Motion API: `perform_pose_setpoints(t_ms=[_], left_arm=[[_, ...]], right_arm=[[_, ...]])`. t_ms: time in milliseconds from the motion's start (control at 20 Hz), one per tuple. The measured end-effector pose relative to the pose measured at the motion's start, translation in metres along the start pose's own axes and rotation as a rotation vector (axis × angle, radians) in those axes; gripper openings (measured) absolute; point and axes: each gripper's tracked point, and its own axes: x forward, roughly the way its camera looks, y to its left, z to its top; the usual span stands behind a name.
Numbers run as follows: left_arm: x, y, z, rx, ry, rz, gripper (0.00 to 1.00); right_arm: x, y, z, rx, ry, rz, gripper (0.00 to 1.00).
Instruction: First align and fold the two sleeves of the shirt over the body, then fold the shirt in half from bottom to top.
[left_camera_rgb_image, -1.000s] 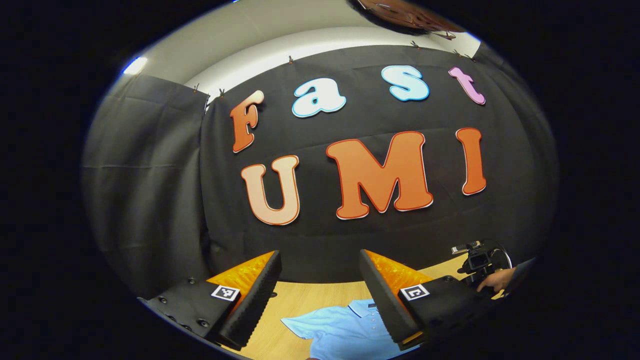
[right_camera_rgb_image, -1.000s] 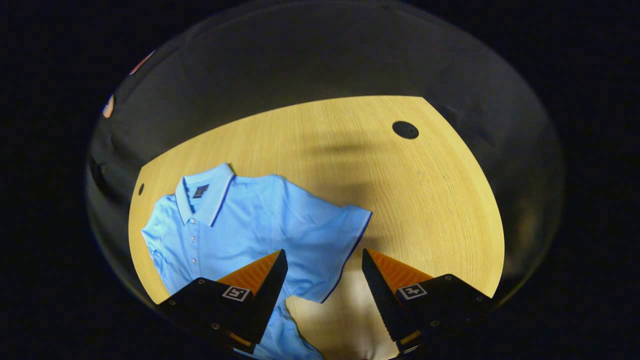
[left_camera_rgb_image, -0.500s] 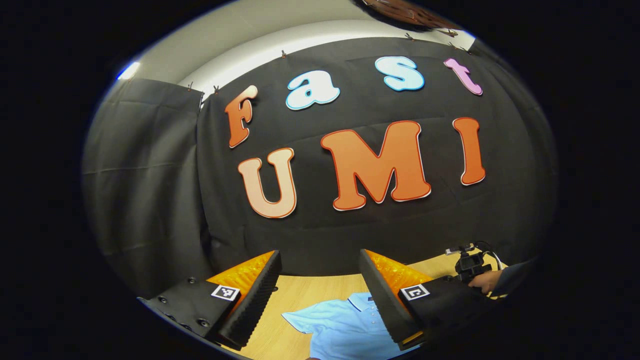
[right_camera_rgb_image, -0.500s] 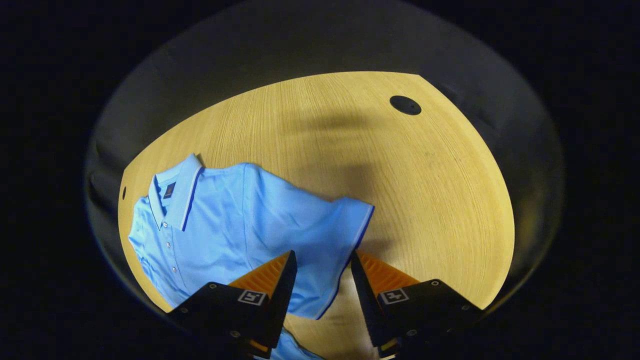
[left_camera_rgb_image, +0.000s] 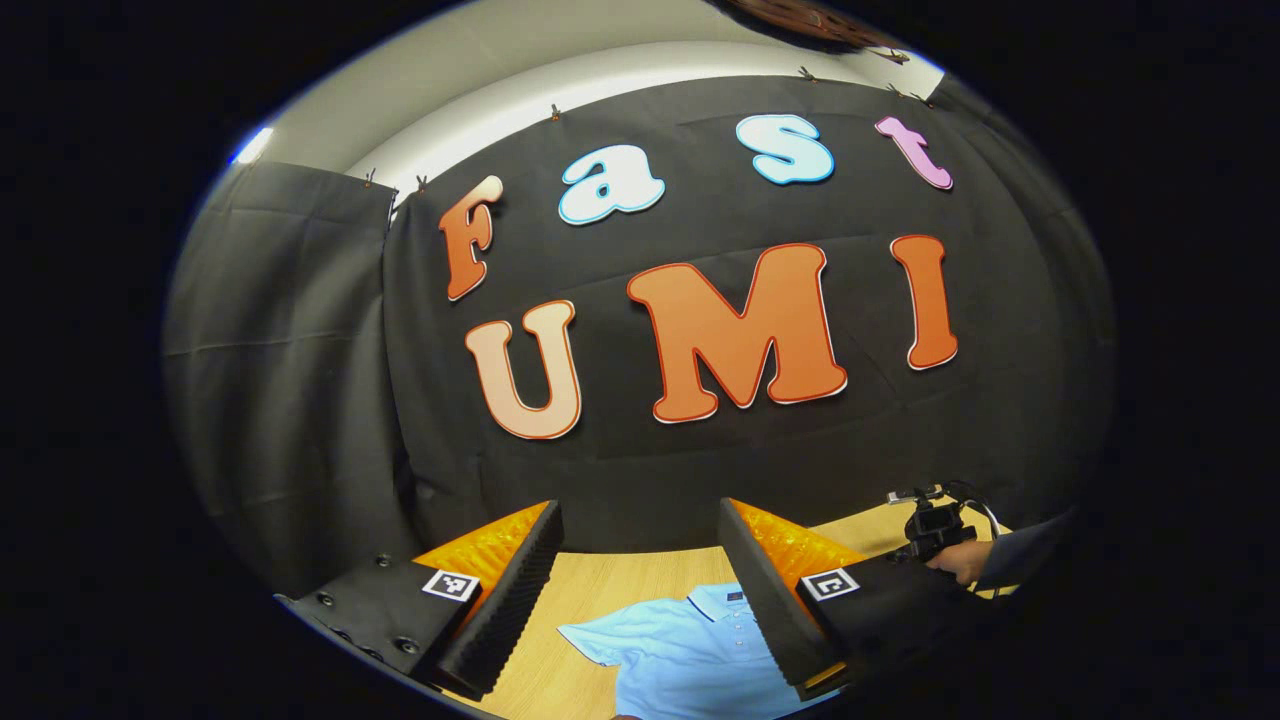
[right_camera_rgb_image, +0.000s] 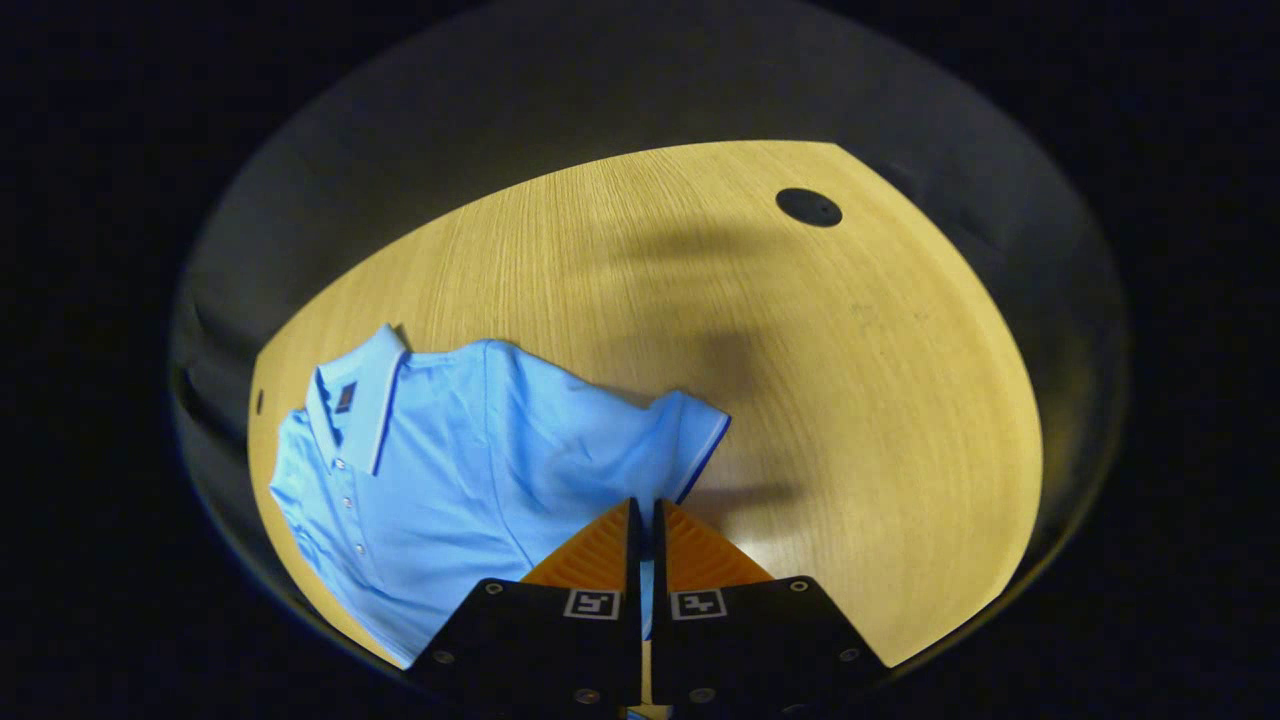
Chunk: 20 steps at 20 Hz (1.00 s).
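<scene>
The shirt (right_camera_rgb_image: 470, 480), light blue with a collar, lies flat on the wooden table (right_camera_rgb_image: 850, 400), collar toward the left of the right gripper view, one sleeve (right_camera_rgb_image: 690, 440) reaching right. The left gripper (left_camera_rgb_image: 640, 570) hangs above the table with jaws wide, holding nothing. The right gripper (right_camera_rgb_image: 642, 520), wide open a second ago, has now closed on the sleeve's edge, so the first sleeve fold looks ready to begin. The shirt's hem is cut off; the pinched cloth hides between the fingers.
</scene>
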Motion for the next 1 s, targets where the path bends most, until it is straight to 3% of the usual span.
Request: perform_pose_setpoints(t_ms=[200, 600, 1000], left_arm=[[0.002, -0.006, -0.006, 0.0, 0.019, -0.014, 1.0], [0.005, -0.014, -0.007, 0.017, 0.029, -0.026, 1.0], [0.012, -0.01, -0.022, 0.028, 0.073, -0.015, 1.0]], right_arm=[[-0.019, 0.022, 0.014, 0.03, -0.033, 0.104, 0.04], [-0.043, 0.087, 0.033, -0.019, -0.07, 0.254, 0.04], [-0.023, 0.163, 0.012, -0.033, 0.018, 0.338, 0.04]])
